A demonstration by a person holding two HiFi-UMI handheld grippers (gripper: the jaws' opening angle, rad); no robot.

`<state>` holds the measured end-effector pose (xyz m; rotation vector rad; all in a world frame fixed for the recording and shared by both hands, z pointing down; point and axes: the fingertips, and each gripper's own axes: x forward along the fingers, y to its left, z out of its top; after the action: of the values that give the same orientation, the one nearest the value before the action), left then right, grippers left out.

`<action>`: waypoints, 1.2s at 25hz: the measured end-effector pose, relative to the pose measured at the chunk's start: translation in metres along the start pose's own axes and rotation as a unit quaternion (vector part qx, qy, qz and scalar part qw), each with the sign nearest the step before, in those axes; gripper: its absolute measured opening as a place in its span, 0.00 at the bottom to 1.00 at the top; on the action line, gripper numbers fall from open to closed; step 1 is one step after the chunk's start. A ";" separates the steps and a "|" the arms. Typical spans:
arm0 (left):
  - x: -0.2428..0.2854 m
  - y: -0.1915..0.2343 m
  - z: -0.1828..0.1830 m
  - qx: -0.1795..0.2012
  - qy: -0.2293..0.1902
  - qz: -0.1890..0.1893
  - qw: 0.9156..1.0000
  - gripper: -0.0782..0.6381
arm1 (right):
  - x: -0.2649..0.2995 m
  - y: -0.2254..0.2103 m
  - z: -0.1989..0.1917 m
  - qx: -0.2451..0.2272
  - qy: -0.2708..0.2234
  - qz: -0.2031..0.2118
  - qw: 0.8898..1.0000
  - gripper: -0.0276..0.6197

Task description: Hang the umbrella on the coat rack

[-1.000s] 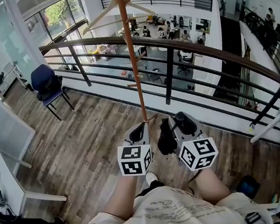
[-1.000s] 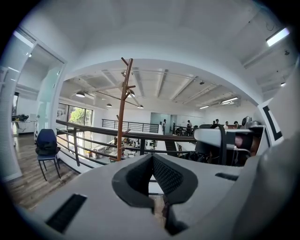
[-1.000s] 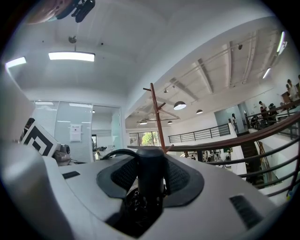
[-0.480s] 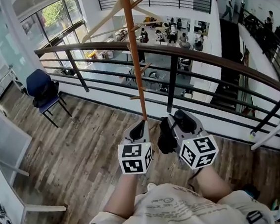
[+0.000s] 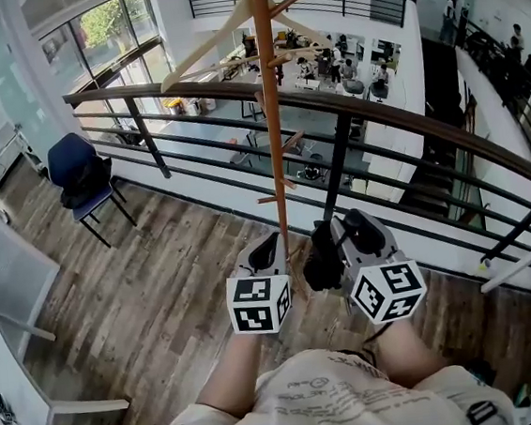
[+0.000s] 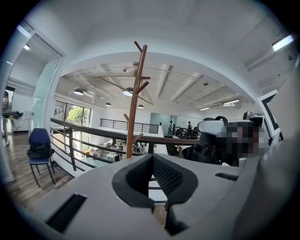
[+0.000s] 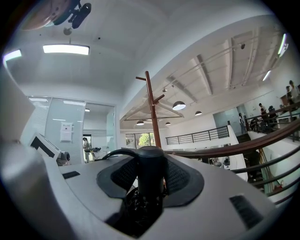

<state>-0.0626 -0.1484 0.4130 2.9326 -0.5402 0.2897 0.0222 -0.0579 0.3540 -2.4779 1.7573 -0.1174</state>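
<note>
Umbrella (image 5: 319,262), black, is clamped in the right tool (image 5: 350,228), just right of the coat rack (image 5: 271,112), and the left tool (image 5: 266,248) is closed on nothing.

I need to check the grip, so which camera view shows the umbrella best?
The right gripper view: the umbrella fills the centre, its black handle clamped in the right gripper. The head view shows only a dark bundle; the left gripper view shows none of it.
</note>
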 end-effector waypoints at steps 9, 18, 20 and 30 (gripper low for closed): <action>0.018 0.029 -0.007 -0.006 0.023 0.007 1.000 0.12 | 0.037 -0.022 -0.015 0.008 0.026 -0.019 0.999 0.28; 0.056 0.051 0.008 -0.001 0.019 0.037 0.999 0.12 | 0.084 -0.059 -0.014 0.011 0.021 -0.015 1.000 0.28; 0.070 0.054 0.010 0.002 0.018 0.039 0.999 0.12 | 0.097 -0.070 -0.015 0.013 0.021 -0.015 1.000 0.28; 0.143 0.078 0.036 -0.006 0.011 0.079 0.997 0.12 | 0.178 -0.123 -0.018 0.014 0.043 0.018 0.999 0.28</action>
<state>0.0457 -0.2756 0.4168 2.8758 -0.7704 0.3342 0.1936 -0.1862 0.3885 -2.4560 1.8178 -0.2461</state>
